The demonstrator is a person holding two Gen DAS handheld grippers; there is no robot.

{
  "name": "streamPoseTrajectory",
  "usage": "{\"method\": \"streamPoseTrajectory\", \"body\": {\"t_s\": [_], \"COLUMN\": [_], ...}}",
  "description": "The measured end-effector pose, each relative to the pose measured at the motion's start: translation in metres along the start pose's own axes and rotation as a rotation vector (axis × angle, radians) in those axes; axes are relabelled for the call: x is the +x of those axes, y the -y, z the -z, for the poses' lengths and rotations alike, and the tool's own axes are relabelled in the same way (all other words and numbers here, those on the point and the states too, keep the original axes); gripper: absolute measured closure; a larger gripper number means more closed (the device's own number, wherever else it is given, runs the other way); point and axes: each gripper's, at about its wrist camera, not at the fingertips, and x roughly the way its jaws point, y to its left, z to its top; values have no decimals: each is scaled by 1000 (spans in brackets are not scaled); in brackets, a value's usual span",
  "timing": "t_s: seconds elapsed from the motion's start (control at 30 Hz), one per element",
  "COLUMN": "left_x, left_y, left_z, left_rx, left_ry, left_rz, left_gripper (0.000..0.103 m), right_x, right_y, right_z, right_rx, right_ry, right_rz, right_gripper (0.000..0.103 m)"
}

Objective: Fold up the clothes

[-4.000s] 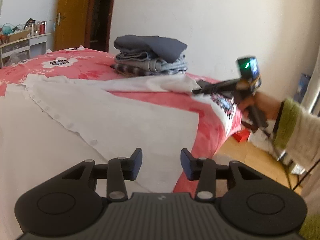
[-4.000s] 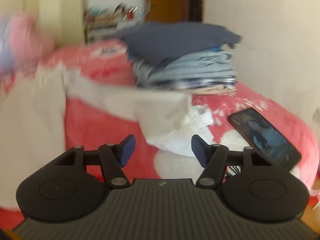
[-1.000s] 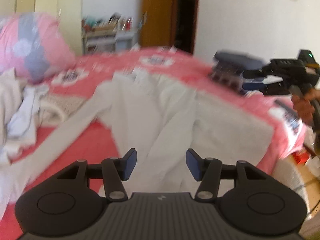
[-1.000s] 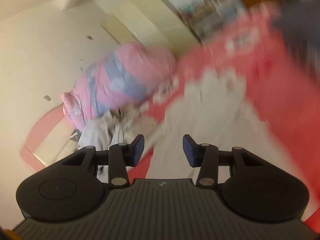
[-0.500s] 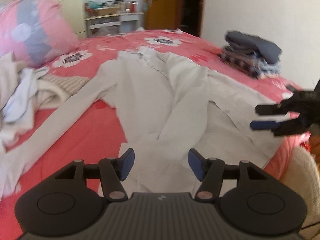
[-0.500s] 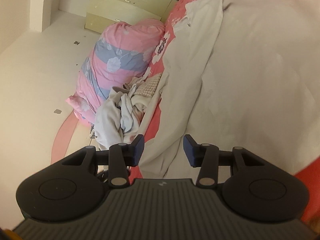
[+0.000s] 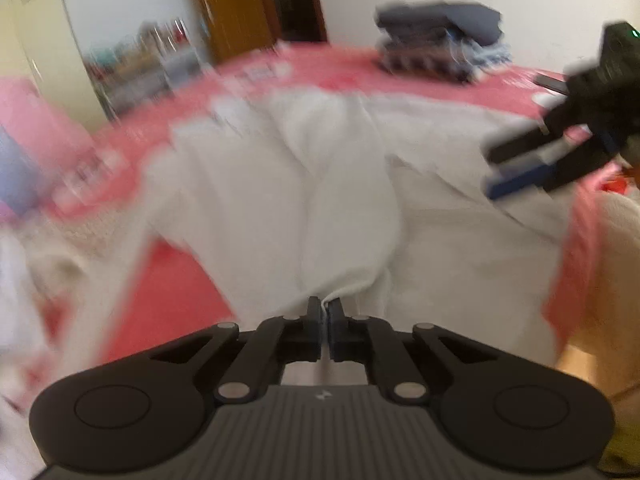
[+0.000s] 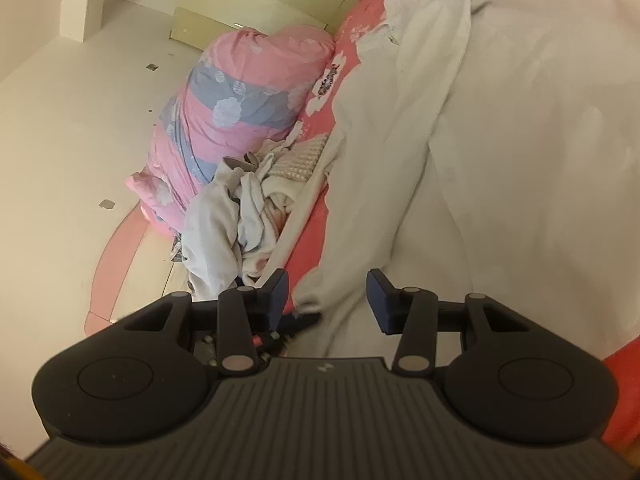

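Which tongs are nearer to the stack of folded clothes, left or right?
Right. The right tongs hover open toward the bed's far side, near the stack of folded clothes. The left tongs pinch the white shirt at its near edge.

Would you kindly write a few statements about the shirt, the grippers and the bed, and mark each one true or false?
1. The left hand-held gripper is shut on the white shirt. True.
2. The right hand-held gripper is clamped on a sleeve. False: it is open and holds nothing.
3. A stack of folded clothes sits on the red bedspread. True.
4. The pink and grey quilt covers the shirt. False: it lies rolled up, apart from the shirt.
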Motion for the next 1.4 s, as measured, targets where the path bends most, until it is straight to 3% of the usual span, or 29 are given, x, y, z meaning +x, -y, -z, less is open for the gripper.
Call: {"method": "streamPoseTrajectory", "body": {"t_s": [0.1,0.17,0.2,0.3,0.43,0.53,0.6,0.7,0.87,1.1,1.27,1.4], "left_x": [-32,-55,-63,-59,-32,-41,-55,-76,-75,-16,67,157], "left_y": [-5,10,22,66,118,114,95,63,24,-33,-68,-93], "left_z": [-28,-39,-41,-24,18,28,26,22,8,-49,-118,-168], "left_rx": [49,136,162,180,234,151,55,-73,-198,-300,-375,-479], "left_ry": [151,244,266,177,-42,-67,-34,34,59,34,17,-33], "left_rz": [-154,-209,-188,10,186,219,251,303,227,163,178,229], "left_gripper": [99,99,98,89,87,74,59,57,55,48,47,45], "right_x": [-2,-4,-5,-9,-12,-16,-19,-19,-13,-22,-27,-14], "right_y": [6,10,12,20,32,31,27,23,19,10,12,40], "right_z": [-2,-4,-5,-5,-5,-5,-5,-6,-5,-31,-89,-152], "right_rx": [15,23,26,40,80,74,53,26,14,-72,-130,5], "right_ry": [9,20,28,46,56,60,67,71,63,141,231,234], "right_rz": [16,31,37,59,89,89,83,84,82,121,164,127], "right_gripper": [60,60,60,60,60,60,60,60,60,60,62,61]}}
